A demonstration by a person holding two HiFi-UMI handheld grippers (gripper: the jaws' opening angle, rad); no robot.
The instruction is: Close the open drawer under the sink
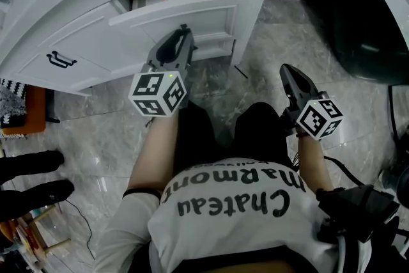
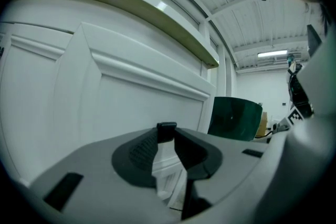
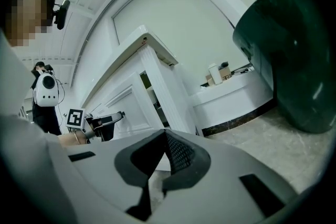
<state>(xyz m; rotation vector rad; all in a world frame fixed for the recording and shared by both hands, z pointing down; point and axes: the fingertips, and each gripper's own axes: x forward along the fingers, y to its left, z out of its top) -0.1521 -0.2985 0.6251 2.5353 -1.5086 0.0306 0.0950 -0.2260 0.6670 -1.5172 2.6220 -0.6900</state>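
Head view, looking steeply down: white panelled wooden drawer pulled well out of the white cabinet beneath the sink, not yet pushed home. Grey left tongs held roughly level, right up against the lower part of that drawer front, a little right of centre; impossible to tell touching from just short. Tips parted by a narrow gap, only white panel showing through, nothing gripped. Grey right tongs well apart to the right, above the grey marbled floor, tips closed together, empty, taking no part.

Probable trouble from here, as a judgement only:

Pushing low and off-centre: likely to twist the drawer on its runners and wedge it against the white corner post before fully shut.

Pressing on the raised moulding instead of the flat panel: likely to send the narrow tips skidding sideways or down, off the front, toward the floor.

Shoving too hard: liable to slam the front and bounce it back out a little, leaving the job half done.

Keeping the tips parted: chance of snagging a moulding edge, or of getting caught between front and frame at the last moment.
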